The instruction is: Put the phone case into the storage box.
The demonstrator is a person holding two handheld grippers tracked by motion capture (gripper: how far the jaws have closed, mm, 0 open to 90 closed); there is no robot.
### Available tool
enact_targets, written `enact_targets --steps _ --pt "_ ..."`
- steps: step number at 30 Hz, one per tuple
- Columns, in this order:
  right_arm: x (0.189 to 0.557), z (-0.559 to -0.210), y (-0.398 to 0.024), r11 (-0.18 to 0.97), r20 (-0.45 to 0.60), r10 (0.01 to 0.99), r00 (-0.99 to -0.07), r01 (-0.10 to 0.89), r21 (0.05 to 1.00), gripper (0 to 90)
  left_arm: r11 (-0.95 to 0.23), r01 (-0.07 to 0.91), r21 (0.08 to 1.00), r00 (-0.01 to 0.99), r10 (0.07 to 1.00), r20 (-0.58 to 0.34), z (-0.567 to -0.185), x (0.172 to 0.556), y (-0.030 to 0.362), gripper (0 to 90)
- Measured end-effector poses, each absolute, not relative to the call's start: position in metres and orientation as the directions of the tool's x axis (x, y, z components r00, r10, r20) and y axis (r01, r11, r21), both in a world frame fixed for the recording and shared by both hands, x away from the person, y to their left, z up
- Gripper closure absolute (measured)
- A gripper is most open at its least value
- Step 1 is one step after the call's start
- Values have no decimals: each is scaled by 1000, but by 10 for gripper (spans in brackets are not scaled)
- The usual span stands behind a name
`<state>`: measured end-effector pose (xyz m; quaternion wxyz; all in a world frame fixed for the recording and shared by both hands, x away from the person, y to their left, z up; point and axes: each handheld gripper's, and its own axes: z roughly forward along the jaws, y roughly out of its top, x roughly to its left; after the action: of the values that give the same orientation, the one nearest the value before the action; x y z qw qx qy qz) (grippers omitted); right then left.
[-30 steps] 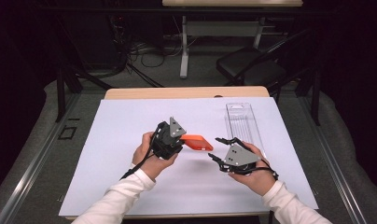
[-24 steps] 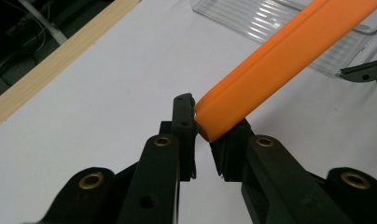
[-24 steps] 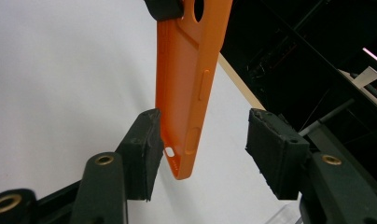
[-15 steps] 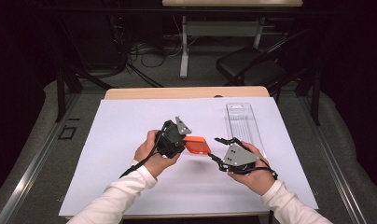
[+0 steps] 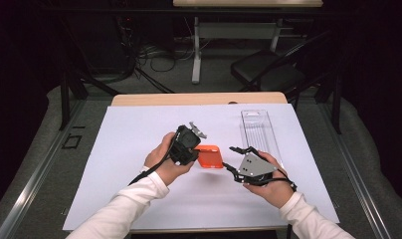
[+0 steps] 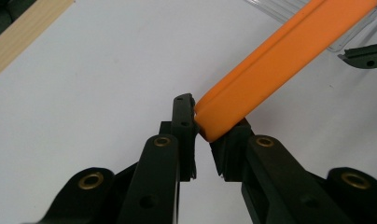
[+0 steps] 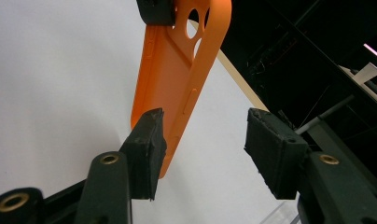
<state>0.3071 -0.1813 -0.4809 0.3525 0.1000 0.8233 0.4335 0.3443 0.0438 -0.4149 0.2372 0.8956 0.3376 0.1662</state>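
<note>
the orange case (image 5: 210,156) hangs above the white-covered tabletop (image 5: 139,129), between the two hands. the left gripper (image 6: 201,127) has its fingers clamped tight on one end, by the camera cutout. from there the case's long axis runs toward the right gripper (image 7: 203,140), whose fingers (image 7: 147,149) stand half open and hold nothing: the free end lies just beside the near finger, not squarely in the gap. the right hand is nearer that end.
</note>
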Motion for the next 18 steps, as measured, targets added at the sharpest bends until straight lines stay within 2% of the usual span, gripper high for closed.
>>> enact_targets --steps 8,12,18 --pt "307 -480 -183 605 -495 471 -730 -141 783 470 -612 585 532 711 702 26 -415 350 52 798" --pt "306 -479 -184 597 -495 479 -725 -145 789 464 -576 629 522 700 712 -58 -415 356 59 798" --pt "306 -479 -184 592 -486 478 -731 -140 793 465 -551 663 507 689 715 -122 -417 361 63 798"
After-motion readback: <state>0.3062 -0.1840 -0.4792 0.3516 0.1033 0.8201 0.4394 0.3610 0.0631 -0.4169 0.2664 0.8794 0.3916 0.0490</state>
